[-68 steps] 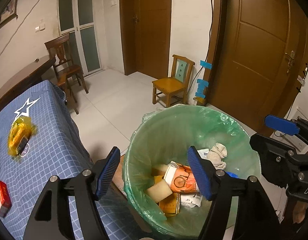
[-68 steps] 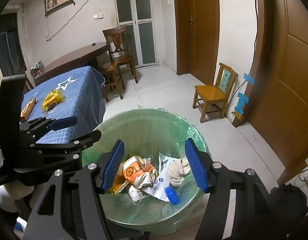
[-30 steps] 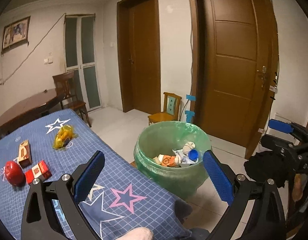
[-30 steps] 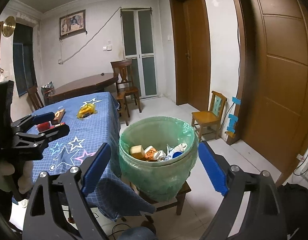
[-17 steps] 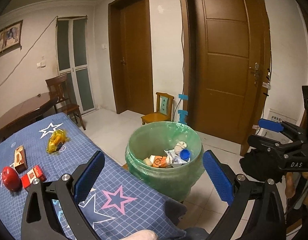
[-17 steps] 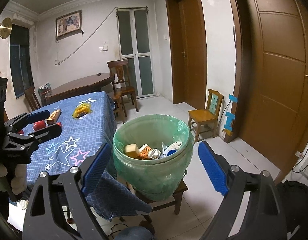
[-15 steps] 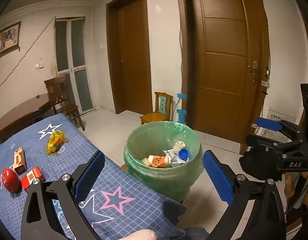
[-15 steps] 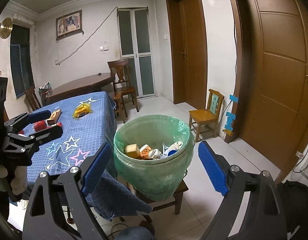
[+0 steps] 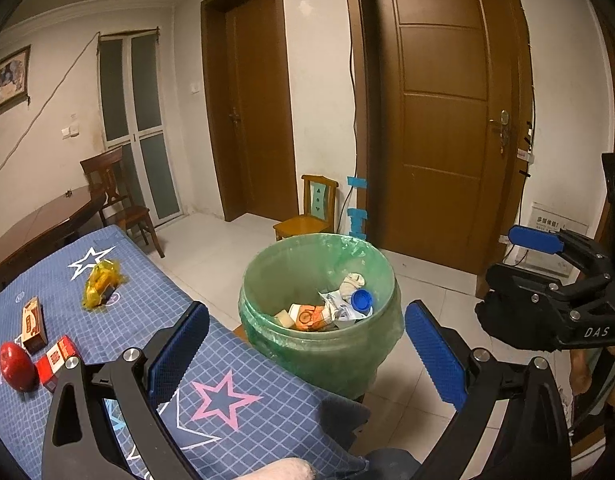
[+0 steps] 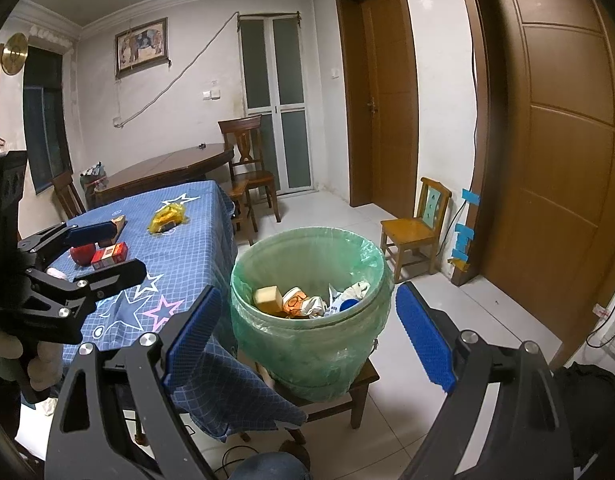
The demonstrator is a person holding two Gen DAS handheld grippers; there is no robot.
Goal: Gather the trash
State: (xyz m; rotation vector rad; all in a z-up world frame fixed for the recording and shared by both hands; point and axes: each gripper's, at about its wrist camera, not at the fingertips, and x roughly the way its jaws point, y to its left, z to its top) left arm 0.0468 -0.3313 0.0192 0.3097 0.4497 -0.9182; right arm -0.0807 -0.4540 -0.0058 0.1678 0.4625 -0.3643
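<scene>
Left wrist view: red box (image 9: 56, 357) at nine o'clock, print unreadable. Left gripper (image 9: 307, 354) jaws apart, empty. Green-lined bin (image 9: 263, 334) centre holds trash. Right gripper (image 9: 535, 256) at three o'clock reads "DAS", jaws apart.

A lived-in home dining room: white tiled floor (image 10: 339, 216), brown panelled wooden doors (image 9: 443, 112), a framed picture (image 10: 141, 46) on a plain wall, and a dark wooden dining table (image 10: 167, 170) with carved chairs (image 10: 247, 164). A nearer table wears a blue star-patterned cloth (image 10: 175, 256); just off its right edge a green-lined bin (image 10: 311, 344) stands on a low stool, near a small wooden chair (image 10: 415, 228).
</scene>
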